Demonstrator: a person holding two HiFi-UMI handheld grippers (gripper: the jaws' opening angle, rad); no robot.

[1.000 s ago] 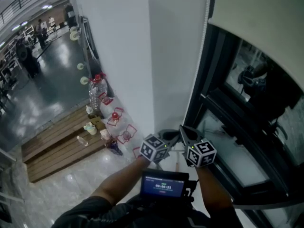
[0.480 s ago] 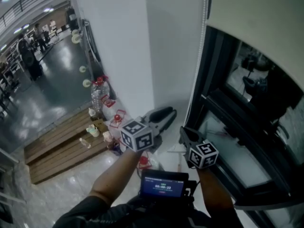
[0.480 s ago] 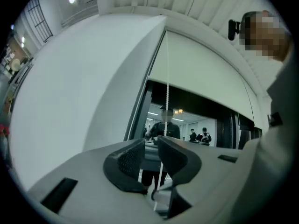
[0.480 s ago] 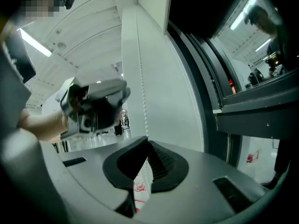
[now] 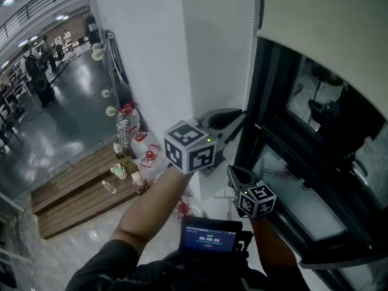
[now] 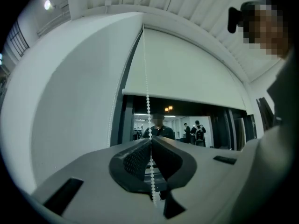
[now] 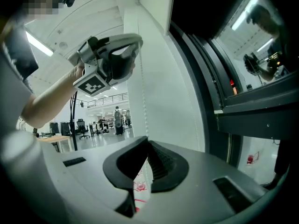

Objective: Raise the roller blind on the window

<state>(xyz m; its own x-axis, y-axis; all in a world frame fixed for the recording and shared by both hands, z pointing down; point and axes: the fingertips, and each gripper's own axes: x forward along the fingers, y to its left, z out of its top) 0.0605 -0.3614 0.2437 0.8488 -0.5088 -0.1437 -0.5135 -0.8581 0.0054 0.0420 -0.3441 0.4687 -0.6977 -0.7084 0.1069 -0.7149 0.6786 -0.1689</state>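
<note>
The cream roller blind (image 5: 321, 23) (image 6: 187, 73) covers the top of the dark window (image 5: 303, 180). Its white bead chain (image 5: 248, 71) (image 6: 147, 101) (image 7: 143, 108) hangs along the window frame's left side. My left gripper (image 5: 241, 116) (image 6: 150, 140) is raised beside the chain. Its jaws have just been closing, and the chain runs through the narrow gap between them. My right gripper (image 5: 231, 170) (image 7: 148, 140) sits lower on the same chain and is shut on it. The left gripper (image 7: 135, 45) also shows in the right gripper view, above and to the left.
A white wall (image 5: 157, 59) stands just left of the chain. Far below lie a wooden platform (image 5: 79, 187), a water bottle (image 5: 124, 123) and small red items. People stand far off in the hall (image 5: 36, 71). A small screen (image 5: 209, 235) sits at my chest.
My left gripper has risen from beside the right gripper to well above it along the chain. The right gripper has stayed where it was.
</note>
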